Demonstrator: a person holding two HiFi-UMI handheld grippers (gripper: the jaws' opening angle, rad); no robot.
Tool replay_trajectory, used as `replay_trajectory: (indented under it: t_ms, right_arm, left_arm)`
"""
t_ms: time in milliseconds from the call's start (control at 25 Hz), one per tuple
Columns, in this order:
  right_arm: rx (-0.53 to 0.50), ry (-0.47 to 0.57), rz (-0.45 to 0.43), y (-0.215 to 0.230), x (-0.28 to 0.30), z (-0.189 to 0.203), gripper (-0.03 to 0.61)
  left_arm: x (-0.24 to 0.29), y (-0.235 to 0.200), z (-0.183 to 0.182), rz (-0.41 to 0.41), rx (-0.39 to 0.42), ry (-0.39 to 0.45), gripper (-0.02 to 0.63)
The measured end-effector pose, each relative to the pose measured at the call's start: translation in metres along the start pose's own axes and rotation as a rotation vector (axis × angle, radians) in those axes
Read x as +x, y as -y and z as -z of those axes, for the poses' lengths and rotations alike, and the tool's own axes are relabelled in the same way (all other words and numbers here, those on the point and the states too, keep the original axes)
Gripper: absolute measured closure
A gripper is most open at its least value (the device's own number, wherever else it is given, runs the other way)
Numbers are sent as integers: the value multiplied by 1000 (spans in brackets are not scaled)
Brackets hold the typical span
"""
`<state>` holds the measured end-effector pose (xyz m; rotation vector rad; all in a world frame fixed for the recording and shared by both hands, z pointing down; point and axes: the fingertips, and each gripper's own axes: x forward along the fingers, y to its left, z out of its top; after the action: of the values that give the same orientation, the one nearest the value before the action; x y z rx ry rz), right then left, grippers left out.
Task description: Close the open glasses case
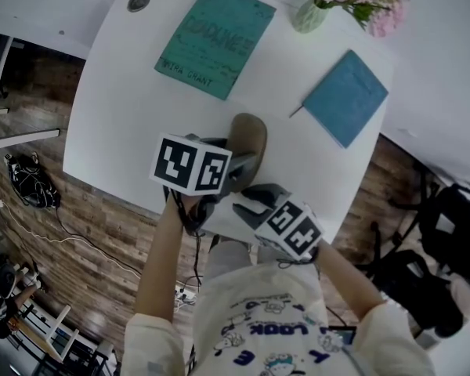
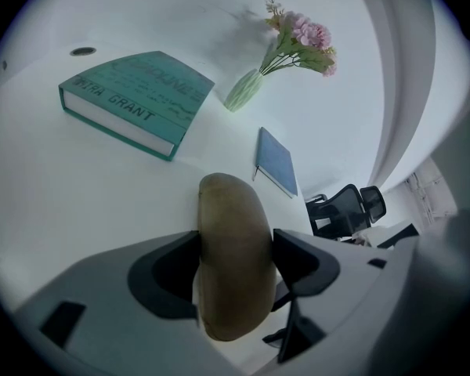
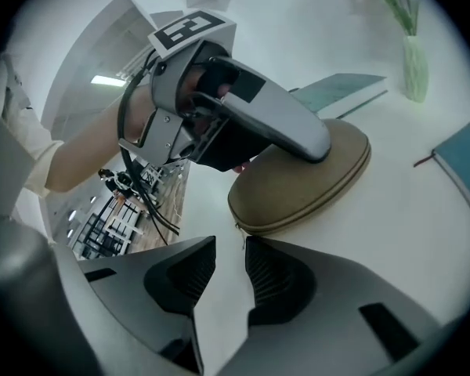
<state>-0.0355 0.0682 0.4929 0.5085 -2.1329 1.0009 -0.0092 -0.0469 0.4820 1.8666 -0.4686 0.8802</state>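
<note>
An olive-brown zippered glasses case (image 1: pixel 248 134) lies near the front edge of the white table (image 1: pixel 117 116); its lid is down on its base. My left gripper (image 1: pixel 244 165) is shut on the case (image 2: pixel 227 210), one jaw on each long side. In the right gripper view one left finger (image 3: pixel 294 128) lies over the case's top (image 3: pixel 313 182). My right gripper (image 3: pixel 229 253) hangs just short of the case's near end, jaws a little apart with nothing between them. The zipper pull (image 3: pixel 241 240) dangles just ahead of the tips.
A teal hardback book (image 1: pixel 215 41) lies at the back left, a blue notebook (image 1: pixel 346 96) at the right, and a pale green vase of pink flowers (image 1: pixel 313 12) behind it. A round cable port (image 1: pixel 139 2) sits far left. Black office chairs (image 1: pixel 446 233) stand right of the table.
</note>
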Motion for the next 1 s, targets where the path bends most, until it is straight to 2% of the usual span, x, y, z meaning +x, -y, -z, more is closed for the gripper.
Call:
replay_trajectory:
  t_ms: [320, 760, 1000]
  right_arm:
    - [26, 24, -3, 3, 5, 2, 471]
    - [100, -3, -15, 14, 6, 1, 571]
    - [168, 27, 15, 21, -1, 2, 580]
  left_arm:
    - [1, 0, 0, -12, 6, 16, 322]
    - [0, 0, -1, -42, 31, 22, 322]
    - [0, 1, 0, -69, 60, 19, 323]
